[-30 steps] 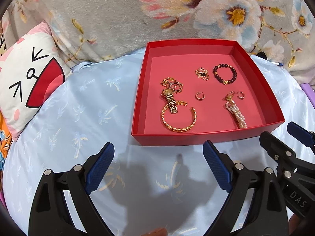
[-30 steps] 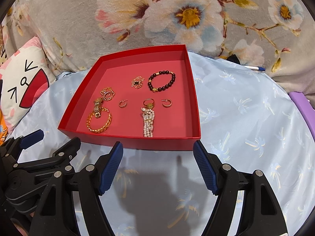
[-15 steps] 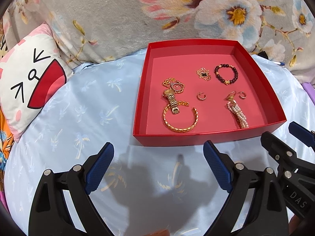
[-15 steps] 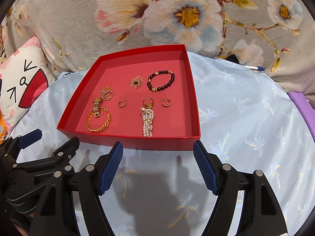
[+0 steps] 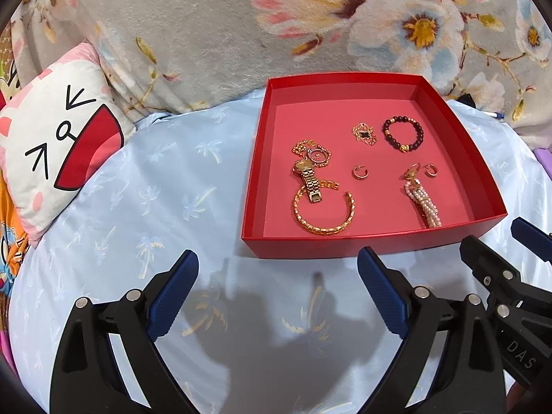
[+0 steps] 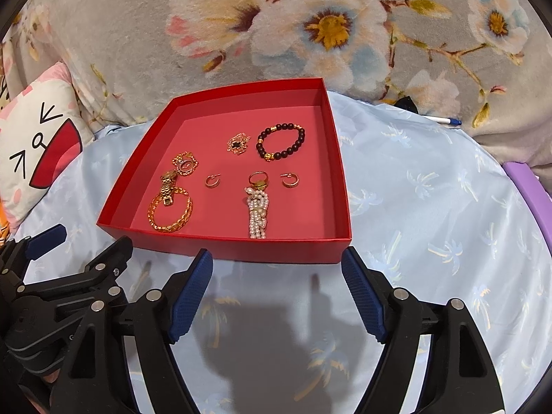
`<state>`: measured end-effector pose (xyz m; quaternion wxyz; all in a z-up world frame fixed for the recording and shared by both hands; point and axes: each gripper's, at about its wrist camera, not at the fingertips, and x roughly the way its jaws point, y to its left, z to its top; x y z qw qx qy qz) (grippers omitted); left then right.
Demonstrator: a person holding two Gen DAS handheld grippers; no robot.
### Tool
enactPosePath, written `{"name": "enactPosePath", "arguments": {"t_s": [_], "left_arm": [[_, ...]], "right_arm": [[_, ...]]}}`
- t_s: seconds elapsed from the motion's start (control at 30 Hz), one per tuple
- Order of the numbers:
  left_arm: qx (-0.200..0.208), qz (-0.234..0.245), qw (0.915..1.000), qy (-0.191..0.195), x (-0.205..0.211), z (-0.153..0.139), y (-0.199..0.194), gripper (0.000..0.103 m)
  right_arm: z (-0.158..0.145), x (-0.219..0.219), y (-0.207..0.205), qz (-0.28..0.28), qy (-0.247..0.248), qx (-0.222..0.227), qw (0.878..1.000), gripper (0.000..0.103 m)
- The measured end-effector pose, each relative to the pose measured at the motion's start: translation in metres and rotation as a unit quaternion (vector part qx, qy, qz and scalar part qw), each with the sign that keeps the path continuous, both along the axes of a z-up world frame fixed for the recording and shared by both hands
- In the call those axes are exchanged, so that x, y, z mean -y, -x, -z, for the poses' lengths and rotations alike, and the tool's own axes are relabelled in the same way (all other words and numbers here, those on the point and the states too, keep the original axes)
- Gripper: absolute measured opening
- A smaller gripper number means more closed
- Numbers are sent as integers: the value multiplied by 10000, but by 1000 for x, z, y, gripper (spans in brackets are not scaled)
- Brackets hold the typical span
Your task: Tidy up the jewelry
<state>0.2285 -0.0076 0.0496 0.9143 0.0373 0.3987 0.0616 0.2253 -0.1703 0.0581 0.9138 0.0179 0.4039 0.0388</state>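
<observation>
A red tray [image 5: 372, 246] [image 6: 241, 250] lies on the pale blue cloth. In it lie a gold bangle [image 5: 324, 229] [image 6: 169, 224], a gold watch [image 5: 308, 179] [image 6: 168, 184], a dark bead bracelet [image 5: 403, 133] [image 6: 281, 140], a pearl strand [image 5: 424, 203] [image 6: 257, 215], a gold pendant [image 5: 364, 133] [image 6: 238, 144] and two small hoop earrings [image 5: 360, 171] [image 6: 289, 180]. My left gripper [image 5: 277, 293] is open and empty just in front of the tray. My right gripper [image 6: 276, 295] is open and empty at the tray's near edge.
A cat-face pillow [image 5: 51, 148] [image 6: 31, 145] lies at the left. A grey floral blanket [image 5: 276, 20] [image 6: 276, 20] rises behind the tray. A pen [image 6: 445, 120] lies at the back right and a purple object [image 6: 528, 186] at the right edge.
Both views have shifted very slightly; the tray sits a touch further right in the left wrist view. Both grippers stay open and the jewelry has not moved.
</observation>
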Motion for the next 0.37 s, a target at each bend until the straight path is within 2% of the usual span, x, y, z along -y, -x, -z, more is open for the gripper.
{"name": "enactPosePath", "arguments": {"t_s": [0.37], "left_arm": [[-41, -41, 10000, 24, -1, 0, -1, 91]], "right_arm": [[1, -2, 2, 131, 76, 97, 9998, 86]]}}
